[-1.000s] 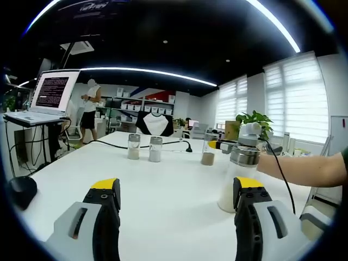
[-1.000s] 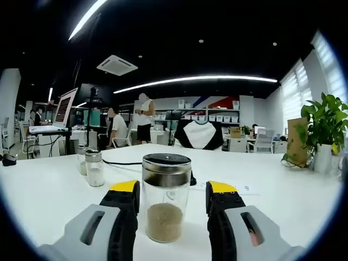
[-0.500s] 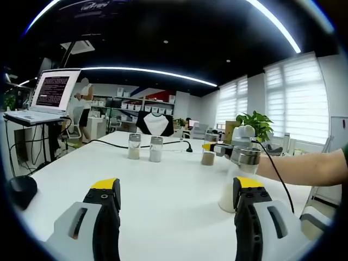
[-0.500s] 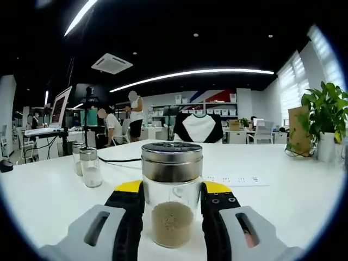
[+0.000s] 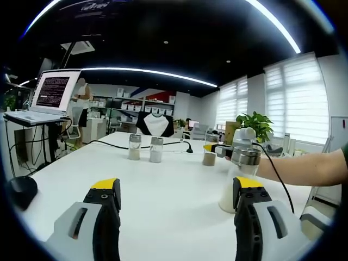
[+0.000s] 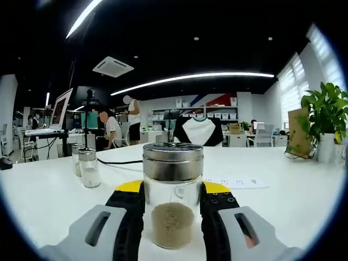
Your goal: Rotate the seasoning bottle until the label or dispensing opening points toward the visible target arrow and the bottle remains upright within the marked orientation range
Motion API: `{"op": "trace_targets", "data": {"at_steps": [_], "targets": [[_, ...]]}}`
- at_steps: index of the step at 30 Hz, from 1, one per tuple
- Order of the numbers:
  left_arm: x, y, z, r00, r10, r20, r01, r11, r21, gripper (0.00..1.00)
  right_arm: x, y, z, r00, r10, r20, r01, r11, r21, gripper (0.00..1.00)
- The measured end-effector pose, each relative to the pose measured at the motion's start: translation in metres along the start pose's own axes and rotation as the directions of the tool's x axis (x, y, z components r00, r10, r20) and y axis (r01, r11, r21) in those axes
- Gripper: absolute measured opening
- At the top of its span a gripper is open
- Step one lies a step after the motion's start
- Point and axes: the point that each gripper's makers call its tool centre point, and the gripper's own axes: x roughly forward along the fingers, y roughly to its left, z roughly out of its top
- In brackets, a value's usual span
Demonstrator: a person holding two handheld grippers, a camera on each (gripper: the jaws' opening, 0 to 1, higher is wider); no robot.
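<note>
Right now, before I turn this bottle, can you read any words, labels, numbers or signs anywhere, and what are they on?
Nothing can be quoted as it reads.
Laptop screen: lines of light text on dark, too small to read.
Paper sheet on the white table: a row of small marks, too blurred to read.
Bottle held in the right gripper: bare glass and a metal cap, no label on the side that shows.

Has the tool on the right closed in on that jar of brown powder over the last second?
Yes. The right tool now has its jaws against the jar, which looms larger against the far shelves.
</note>
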Motion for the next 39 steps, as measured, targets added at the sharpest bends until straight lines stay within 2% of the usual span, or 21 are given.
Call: {"op": "trace_targets", "data": {"at_steps": [17, 39], "targets": [[0.002, -0.002, -0.005, 1.0, -0.005, -0.012, 0.005, 1.0, 0.002, 0.9, -0.005, -0.002, -0.001, 1.0, 0.012, 0.003, -0.012, 1.0, 0.009, 0.38], [0.001, 0.0, -0.001, 1.0, 0.003, -0.005, -0.003, 1.0, 0.001, 0.89, -0.028, 0.003, 0.0, 0.997, 0.073, 0.016, -0.073, 0.997, 0.006, 0.38]]}}
